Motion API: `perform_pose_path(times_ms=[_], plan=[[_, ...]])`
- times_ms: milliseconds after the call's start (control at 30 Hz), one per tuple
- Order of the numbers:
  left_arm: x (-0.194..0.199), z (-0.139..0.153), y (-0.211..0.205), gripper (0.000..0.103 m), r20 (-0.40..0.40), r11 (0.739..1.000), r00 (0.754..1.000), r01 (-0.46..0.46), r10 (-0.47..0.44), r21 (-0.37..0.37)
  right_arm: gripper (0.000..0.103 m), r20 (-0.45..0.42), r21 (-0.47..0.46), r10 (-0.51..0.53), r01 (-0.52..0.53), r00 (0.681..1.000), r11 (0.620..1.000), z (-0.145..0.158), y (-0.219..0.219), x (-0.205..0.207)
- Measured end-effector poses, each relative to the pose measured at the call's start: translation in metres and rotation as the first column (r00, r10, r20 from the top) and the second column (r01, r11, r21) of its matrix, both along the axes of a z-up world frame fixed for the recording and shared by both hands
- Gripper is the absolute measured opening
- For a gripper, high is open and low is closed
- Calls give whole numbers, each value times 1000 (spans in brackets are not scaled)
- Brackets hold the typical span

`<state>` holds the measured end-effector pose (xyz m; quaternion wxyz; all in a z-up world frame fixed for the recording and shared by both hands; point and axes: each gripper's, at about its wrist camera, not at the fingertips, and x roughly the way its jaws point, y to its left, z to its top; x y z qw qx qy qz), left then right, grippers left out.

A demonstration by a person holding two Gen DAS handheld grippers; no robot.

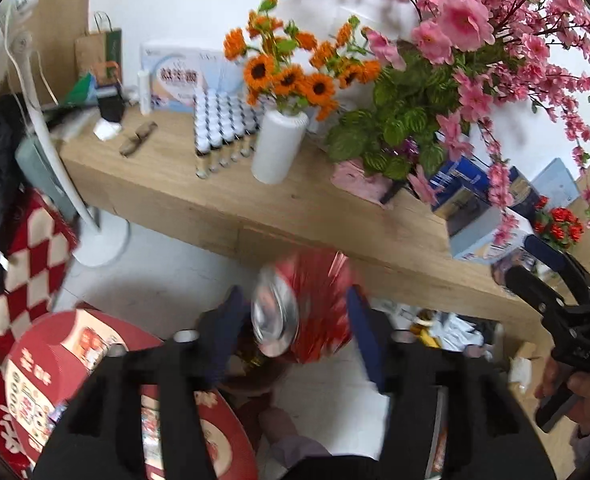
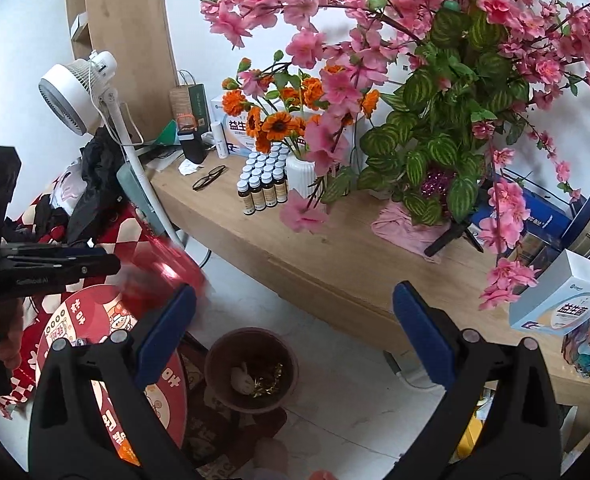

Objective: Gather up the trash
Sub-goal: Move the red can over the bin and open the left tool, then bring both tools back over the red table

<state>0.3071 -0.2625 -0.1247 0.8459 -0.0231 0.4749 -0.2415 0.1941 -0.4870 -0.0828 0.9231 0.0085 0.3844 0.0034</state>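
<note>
Red can (image 1: 303, 304) sits between the left gripper (image 1: 295, 320) fingers, silver end toward the camera, heavily motion-blurred; the jaws look narrowed around it, pads at or near its sides, but whether they are clamped or just letting go I cannot tell. In the right wrist view the same can is a red smear (image 2: 167, 268) in the air above and left of the brown bin (image 2: 251, 368), which stands on the white floor near the wooden bench (image 2: 335, 248) and already holds a pale wad and some gold foil. Right gripper (image 2: 295, 340) has its jaws wide apart with nothing between them, hanging roughly over the bin. My read: the step is the can drop. To do it well, bring the can over the bin mouth, not its rim, tip the long axis down, then open; keep the right gripper off the drop line. Bin mouth looks not much wider than the can, so a sideways release could bounce it out. On the bench: a block of small brown bottles (image 2: 265, 180) with white caps, glasses (image 2: 209, 177), a white vase (image 1: 279, 146) of orange flowers, and a white box (image 2: 563, 300) at right printed 益生菌. A round red box (image 1: 95, 392) near left carries print too blurred to read. Small lettering on the left gripper body in the right wrist view is illegible.
</note>
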Motion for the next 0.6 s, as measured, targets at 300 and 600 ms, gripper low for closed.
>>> perform_pose_path(times_ms=[300,600], plan=[[-16,9,51,92,48,985,986,-161,158,59,97,-4,-4,44,-44,999,999,1,21,0],[-58,21,153,97,82,914,917,-397,391,79,97,-15,-7,139,-139,990,990,0,69,0]])
